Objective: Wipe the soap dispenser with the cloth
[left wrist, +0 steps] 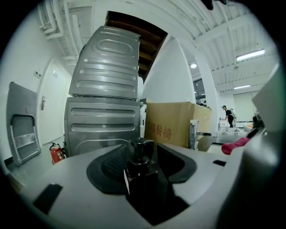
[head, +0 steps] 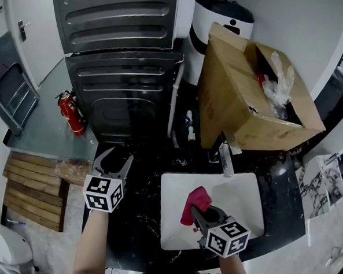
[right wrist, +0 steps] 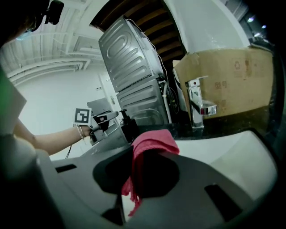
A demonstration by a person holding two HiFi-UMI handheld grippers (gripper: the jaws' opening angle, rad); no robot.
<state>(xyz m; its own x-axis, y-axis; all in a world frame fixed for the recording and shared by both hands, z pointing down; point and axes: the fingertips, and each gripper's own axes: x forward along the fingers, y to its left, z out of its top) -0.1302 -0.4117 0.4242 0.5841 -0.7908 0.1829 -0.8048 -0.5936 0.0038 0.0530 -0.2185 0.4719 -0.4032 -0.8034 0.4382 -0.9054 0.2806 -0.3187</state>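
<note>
head view: soap dispenser [left wrist: 142, 172] between left tongs [head: 118, 154] blends into dark counter [head: 143, 181].

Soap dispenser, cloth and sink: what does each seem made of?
The soap dispenser looks like glossy black plastic or glass, with a bright edge highlight. The cloth is matte red fabric, with loose threads at its hem. The sink is smooth white, probably ceramic.

soap dispenser [left wrist: 142, 172] 1 | cloth [head: 195, 203] 1 | grippers [head: 117, 159] [head: 198, 215] 2 | box [head: 232, 96] 1
</note>
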